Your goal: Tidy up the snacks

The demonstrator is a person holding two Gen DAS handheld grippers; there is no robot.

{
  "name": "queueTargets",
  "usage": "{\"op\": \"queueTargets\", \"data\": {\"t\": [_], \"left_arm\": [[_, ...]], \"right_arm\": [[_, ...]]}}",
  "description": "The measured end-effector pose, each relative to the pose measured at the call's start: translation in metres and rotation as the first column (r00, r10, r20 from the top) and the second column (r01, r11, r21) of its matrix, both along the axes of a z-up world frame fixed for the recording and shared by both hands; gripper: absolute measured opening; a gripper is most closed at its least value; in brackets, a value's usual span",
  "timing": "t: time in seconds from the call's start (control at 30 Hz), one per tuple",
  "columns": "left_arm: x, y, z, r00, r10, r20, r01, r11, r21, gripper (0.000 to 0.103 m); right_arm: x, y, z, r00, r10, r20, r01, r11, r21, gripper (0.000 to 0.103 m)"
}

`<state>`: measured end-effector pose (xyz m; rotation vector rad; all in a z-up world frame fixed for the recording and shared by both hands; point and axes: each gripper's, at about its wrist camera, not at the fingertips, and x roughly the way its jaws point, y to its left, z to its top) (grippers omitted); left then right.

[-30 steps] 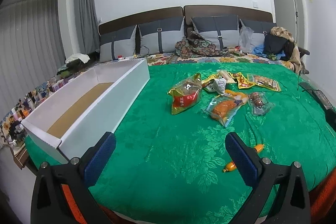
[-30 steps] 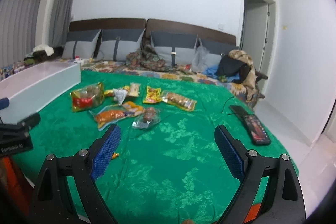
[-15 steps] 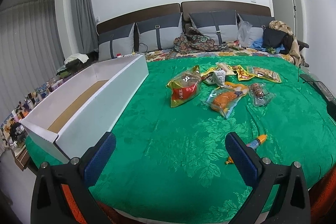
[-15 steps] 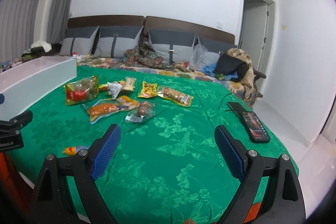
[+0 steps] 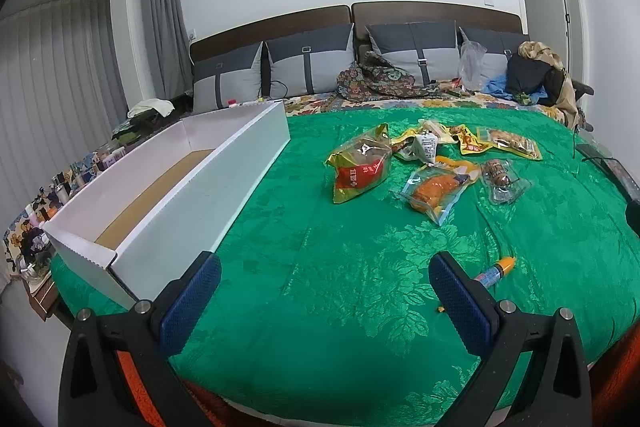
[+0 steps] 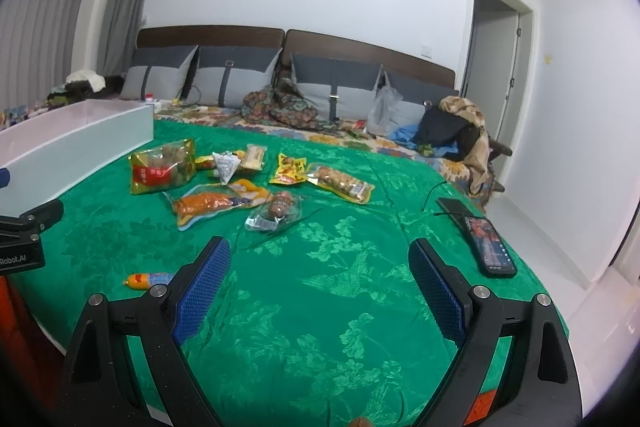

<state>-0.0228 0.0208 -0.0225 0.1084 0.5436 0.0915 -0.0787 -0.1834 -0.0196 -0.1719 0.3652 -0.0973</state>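
Several snack packets lie mid-bed on the green cover: a red-and-gold bag point(image 5: 360, 165) point(image 6: 162, 167), an orange packet point(image 5: 438, 189) point(image 6: 212, 203), a clear packet point(image 5: 502, 179) point(image 6: 276, 211), a yellow packet point(image 6: 288, 169) and a long clear packet point(image 6: 340, 183). A small orange sausage stick point(image 5: 496, 269) point(image 6: 146, 281) lies alone near the front. A long white box point(image 5: 208, 183) point(image 6: 80, 143), open on top, stands at the left. My left gripper point(image 5: 324, 291) and right gripper point(image 6: 318, 279) are both open and empty, above the bed's near edge.
A phone point(image 6: 488, 245) and a black device point(image 6: 454, 207) lie at the bed's right edge. Pillows point(image 5: 312, 63), a patterned cloth point(image 5: 380, 79) and clothes point(image 5: 536, 75) sit at the headboard. A cluttered side table point(image 5: 60, 187) is left of the box.
Both grippers have risen and tilted, so the snacks and sausage stick sit lower and nearer in view. Nothing on the bed has moved; both grippers stay open.
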Motion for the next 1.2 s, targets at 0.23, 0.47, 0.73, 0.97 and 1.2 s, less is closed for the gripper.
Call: {"op": "queueTargets", "data": {"t": [0.23, 0.47, 0.73, 0.97, 1.2], "left_arm": [[-0.0001, 0.0042, -0.0006, 1.000, 0.004, -0.005, -0.004, 1.000, 0.003, 0.103], [0.0020, 0.0082, -0.0021, 1.000, 0.011, -0.009, -0.011, 1.000, -0.001, 0.103], [0.0018, 0.0087, -0.0027, 1.000, 0.010, -0.012, -0.010, 1.000, 0.002, 0.103], [0.0028, 0.0085, -0.0044, 1.000, 0.013, -0.016, -0.013, 1.000, 0.007, 0.103], [0.0048, 0.0077, -0.0062, 1.000, 0.017, -0.019, -0.017, 1.000, 0.006, 0.103]], "right_arm": [[0.0015, 0.0007, -0.0021, 1.000, 0.007, -0.012, -0.007, 1.000, -0.006, 0.093], [0.0046, 0.0023, -0.0055, 1.000, 0.009, -0.025, -0.009, 1.000, -0.011, 0.093], [0.0048, 0.0021, -0.0070, 1.000, 0.011, -0.029, -0.012, 1.000, -0.011, 0.093], [0.0053, 0.0025, -0.0085, 0.999, 0.013, -0.036, -0.014, 1.000, -0.011, 0.093], [0.0057, 0.0024, -0.0087, 0.999, 0.014, -0.037, -0.014, 1.000, -0.009, 0.093]]}}
